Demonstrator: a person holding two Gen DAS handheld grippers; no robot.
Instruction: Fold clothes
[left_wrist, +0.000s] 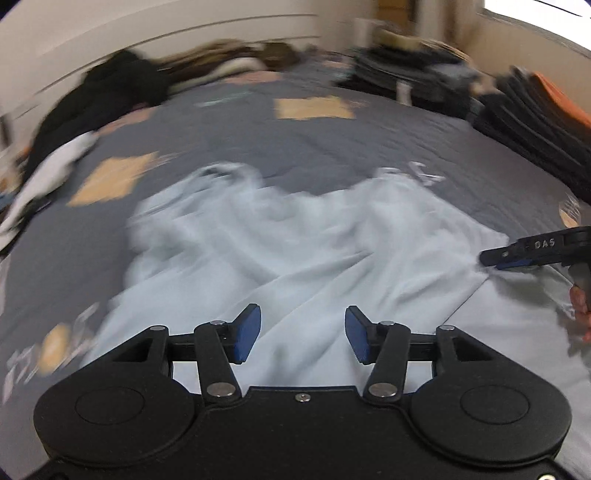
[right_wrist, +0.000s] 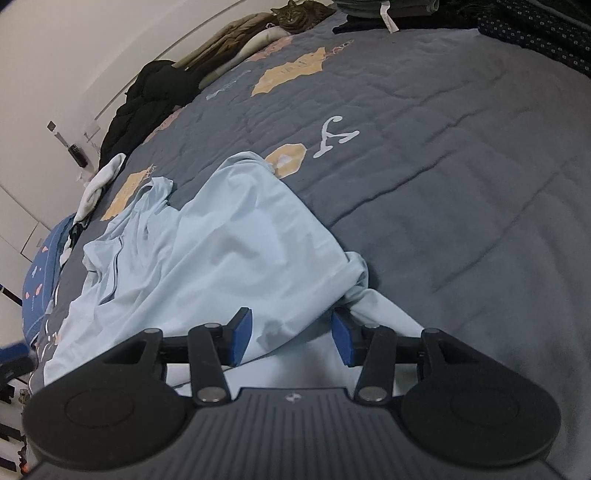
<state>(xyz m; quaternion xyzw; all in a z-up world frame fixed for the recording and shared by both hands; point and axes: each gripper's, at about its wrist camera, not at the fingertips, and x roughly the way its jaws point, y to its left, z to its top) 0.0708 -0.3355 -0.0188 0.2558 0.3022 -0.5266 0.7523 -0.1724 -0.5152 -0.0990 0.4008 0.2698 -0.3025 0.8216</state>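
Pale-blue garment (left_wrist: 280, 236) is seen crumpled on the grey quilt (left_wrist: 369, 147) in the blurred left wrist view, with the left gripper (left_wrist: 303, 334) held above its near part, jaws apart and empty, and the right gripper (left_wrist: 495, 258) seen at the cloth's right edge, grasped by a hand (left_wrist: 581, 314). Right wrist view: right gripper (right_wrist: 291, 336) is spread wide over the garment's near edge, nothing clamped; a cat (right_wrist: 295, 14) is seen at the far end.

We see a soft, matt, creased cloth shirt (right_wrist: 207, 251) on a stitched quilted bedspread (right_wrist: 461, 166); our right gripper (right_wrist: 291, 338) is matt black plastic.
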